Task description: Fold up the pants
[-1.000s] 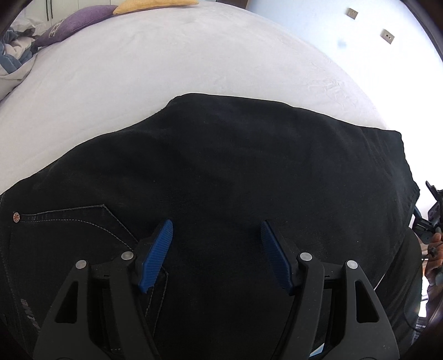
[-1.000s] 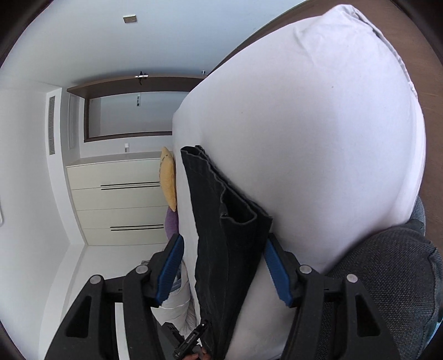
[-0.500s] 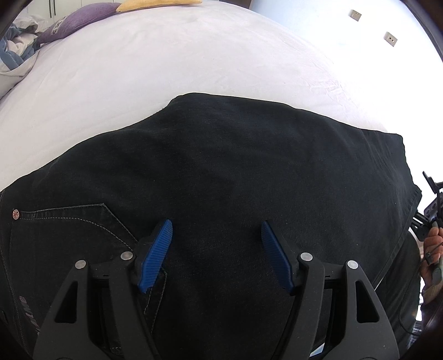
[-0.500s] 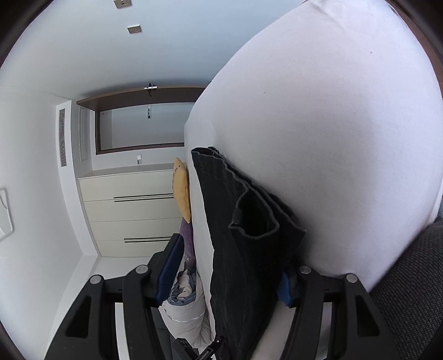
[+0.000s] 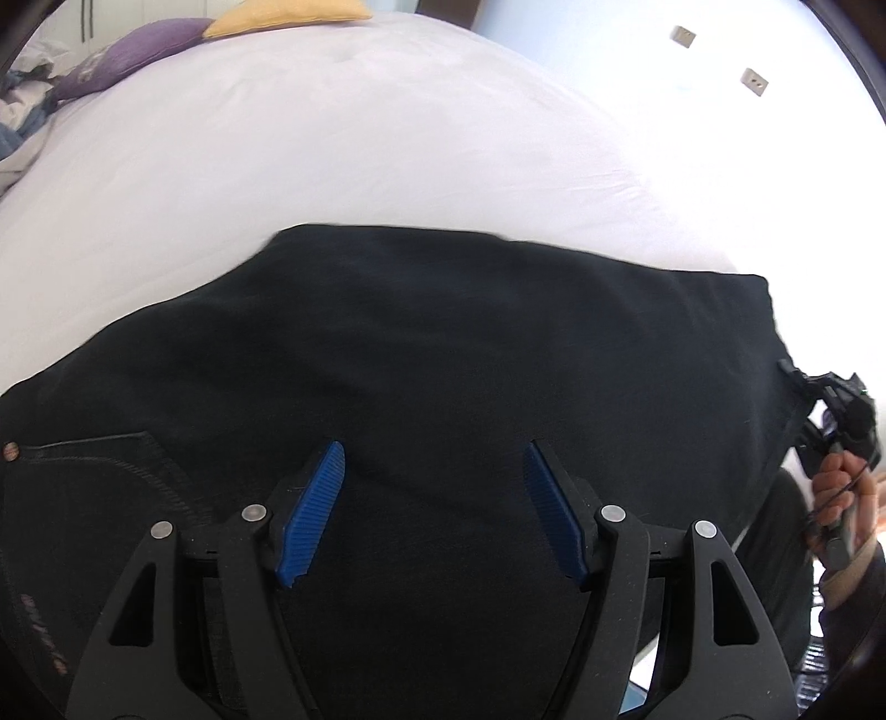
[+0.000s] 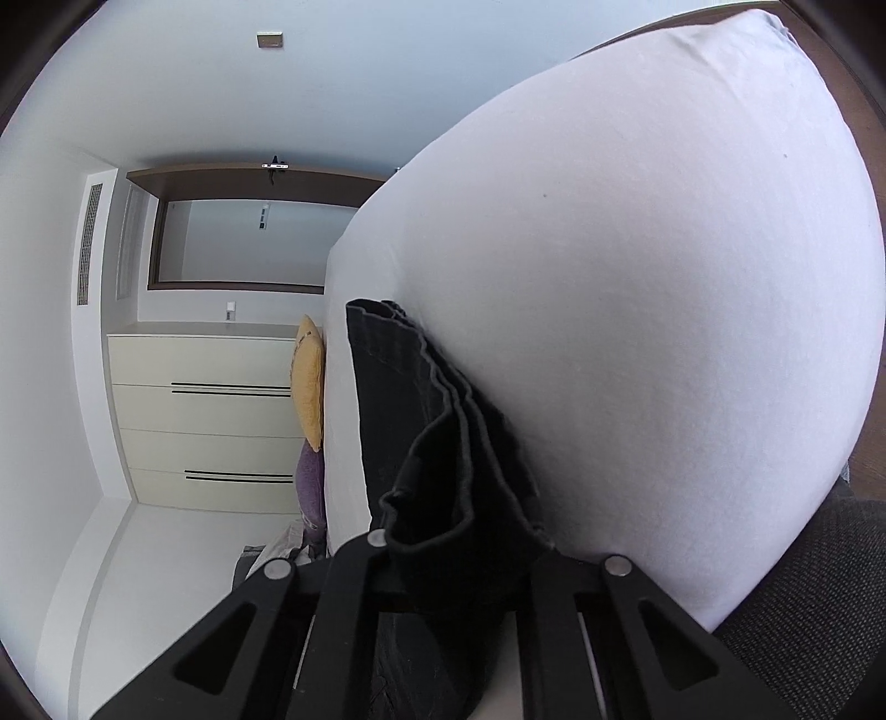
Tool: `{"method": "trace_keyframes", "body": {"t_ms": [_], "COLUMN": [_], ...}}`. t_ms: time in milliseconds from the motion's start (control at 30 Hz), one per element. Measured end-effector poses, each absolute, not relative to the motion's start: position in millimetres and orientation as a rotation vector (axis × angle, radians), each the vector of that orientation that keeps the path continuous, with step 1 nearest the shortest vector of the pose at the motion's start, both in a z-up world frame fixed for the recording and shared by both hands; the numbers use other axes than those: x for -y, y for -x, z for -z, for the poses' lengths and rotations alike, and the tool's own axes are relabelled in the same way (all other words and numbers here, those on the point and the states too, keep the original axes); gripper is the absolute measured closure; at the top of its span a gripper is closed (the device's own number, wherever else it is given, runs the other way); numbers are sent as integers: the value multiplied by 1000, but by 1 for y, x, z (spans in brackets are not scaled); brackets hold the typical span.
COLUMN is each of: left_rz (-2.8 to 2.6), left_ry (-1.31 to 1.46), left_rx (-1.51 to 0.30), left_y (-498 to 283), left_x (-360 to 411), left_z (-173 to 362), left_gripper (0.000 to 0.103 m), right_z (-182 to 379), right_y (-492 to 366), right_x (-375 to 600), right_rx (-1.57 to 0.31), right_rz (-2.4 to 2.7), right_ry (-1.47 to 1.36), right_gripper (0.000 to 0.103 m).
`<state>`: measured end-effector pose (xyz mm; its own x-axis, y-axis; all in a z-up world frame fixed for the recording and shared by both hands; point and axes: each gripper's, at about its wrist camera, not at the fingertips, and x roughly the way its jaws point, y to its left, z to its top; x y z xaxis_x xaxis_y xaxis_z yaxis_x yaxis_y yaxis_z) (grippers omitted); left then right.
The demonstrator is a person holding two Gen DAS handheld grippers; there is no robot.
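Pants (image 5: 443, 360), black, spread across lower half of left wrist frame on white bed (image 5: 360, 138); left gripper (image 5: 434, 471) jaws spread wide above them; right gripper (image 6: 459, 559) clamped on pants hem, bottom center of right wrist frame

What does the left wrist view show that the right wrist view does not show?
Only the left wrist view shows the flat top of the black pants, their pocket stitching, and the open left hand-held gripper above them. Only the right wrist view shows the stacked hems, the right hand-held gripper with fabric between its fingers, and the drawers. Both show the pants, white bed and yellow pillow.
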<state>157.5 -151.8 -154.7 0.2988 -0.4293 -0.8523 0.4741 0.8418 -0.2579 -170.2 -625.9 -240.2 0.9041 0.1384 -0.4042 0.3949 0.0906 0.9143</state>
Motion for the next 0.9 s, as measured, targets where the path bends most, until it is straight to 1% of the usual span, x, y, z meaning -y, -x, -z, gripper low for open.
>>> {"method": "trace_keyframes", "body": {"t_ms": [167,267,600,667,767,833,900], "left_rz": [706,706,708,702,705,706,706], "left_ry": [-16,-121,-135,-121,-110,-89,-41], "left_rx": [-1137,-1134,-1131,-1128,-1122,-1121,-1120], "left_y": [-154,-153,-155,-155,-150,-150,-152], "left_x": [193,222,226,225,220,218,213], "left_z": [157,164,174,175,180,181,179], "left_gripper": [37,37,38,38,38,38,37], "right_z": [236,234,215,199,160,125,98], "right_y": [171,175,172,166,144,117,89], "right_x": [627,627,625,618,593,553,489], "right_rx": [-461,-466,-517,-547,-595,-657,-741], "right_rz": [217,226,291,316,309,247,136], "right_ry": [-1444,-1437,-1349,-1270,-1078,-859,-591], "right_gripper": [94,95,95,95,95,95,95]}}
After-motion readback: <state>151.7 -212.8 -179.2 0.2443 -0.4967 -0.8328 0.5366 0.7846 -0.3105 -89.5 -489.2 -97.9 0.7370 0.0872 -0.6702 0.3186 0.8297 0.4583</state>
